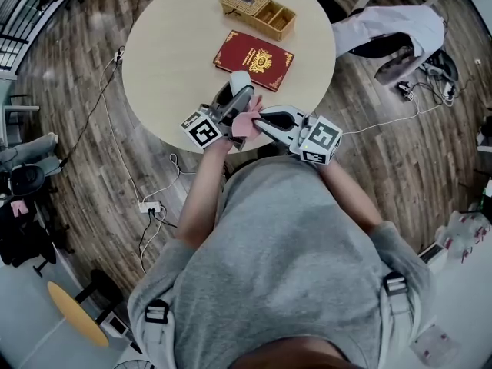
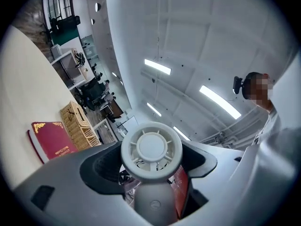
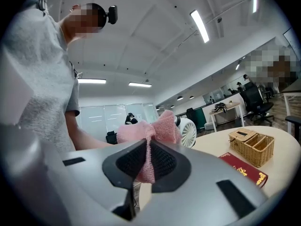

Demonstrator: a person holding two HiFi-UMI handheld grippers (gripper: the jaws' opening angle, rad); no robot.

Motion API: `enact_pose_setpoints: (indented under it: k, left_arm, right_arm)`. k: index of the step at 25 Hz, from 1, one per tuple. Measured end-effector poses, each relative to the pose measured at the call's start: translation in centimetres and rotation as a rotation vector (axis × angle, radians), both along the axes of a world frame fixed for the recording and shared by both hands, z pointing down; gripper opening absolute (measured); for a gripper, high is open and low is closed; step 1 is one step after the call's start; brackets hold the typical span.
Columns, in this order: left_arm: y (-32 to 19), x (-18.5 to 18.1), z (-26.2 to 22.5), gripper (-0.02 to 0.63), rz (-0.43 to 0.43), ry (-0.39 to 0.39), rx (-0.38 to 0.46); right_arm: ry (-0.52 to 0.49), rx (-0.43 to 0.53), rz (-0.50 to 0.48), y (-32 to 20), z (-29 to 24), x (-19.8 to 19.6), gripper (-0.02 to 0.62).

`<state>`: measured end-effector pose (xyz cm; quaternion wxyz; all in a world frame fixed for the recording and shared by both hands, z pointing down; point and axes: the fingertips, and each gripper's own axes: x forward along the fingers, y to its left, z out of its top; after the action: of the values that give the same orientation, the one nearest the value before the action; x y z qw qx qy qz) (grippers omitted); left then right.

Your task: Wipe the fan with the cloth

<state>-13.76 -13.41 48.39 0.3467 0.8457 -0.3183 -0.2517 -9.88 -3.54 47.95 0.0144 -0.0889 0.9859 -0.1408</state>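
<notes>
Gripping a small white plastic handheld fan (image 2: 151, 147) by its stem in the left tool (image 2: 150, 171), jaws closed snugly on it and the round ribbed grille facing that tool's camera. Holding it raised above the near edge of the round pale wooden tabletop (image 1: 169, 44), close in front of the body.

Pinching a fluffy pink cloth (image 3: 151, 126) in the right tool (image 3: 148, 163), jaws pressed together on a fold, with the loose bunch sticking out past the tips. Holding that bunch right beside the fan head, touching or just short of it; hard telling which from the head view.

Judging the wiping stroke as just starting. Probably doing it best by:
- Holding the left clamp steady on the stem to prevent twisting.
- Sweeping the free bunch of cloth across the grille and around the rim rather than dragging the hard tips over the plastic.
- Turning the fan bit by bit to reach the back.
- Pressing lightly, guarding against snagging on the thin ribs and against tugging the cloth out of its narrow pinch.

Leaving alone the dark red gold-embossed book (image 1: 254, 54) and the woven wicker basket (image 1: 257, 10), both lying well apart on the tabletop.
</notes>
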Motion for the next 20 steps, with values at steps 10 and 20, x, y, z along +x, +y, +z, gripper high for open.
enact_pose_setpoints:
  k: [10,20]
  left_arm:
    - [1.6,-0.7,3.7,0.383,-0.024,-0.298,-0.018]
    - [3.3,0.3,4.4,0.383,0.035,-0.483,0.012]
  right_arm:
    - [0.0,-0.029,0.149,-3.9,0.8,3.3,0.031]
    - [0.02,-0.042,0.246,-6.2,1.4,5.5,0.029]
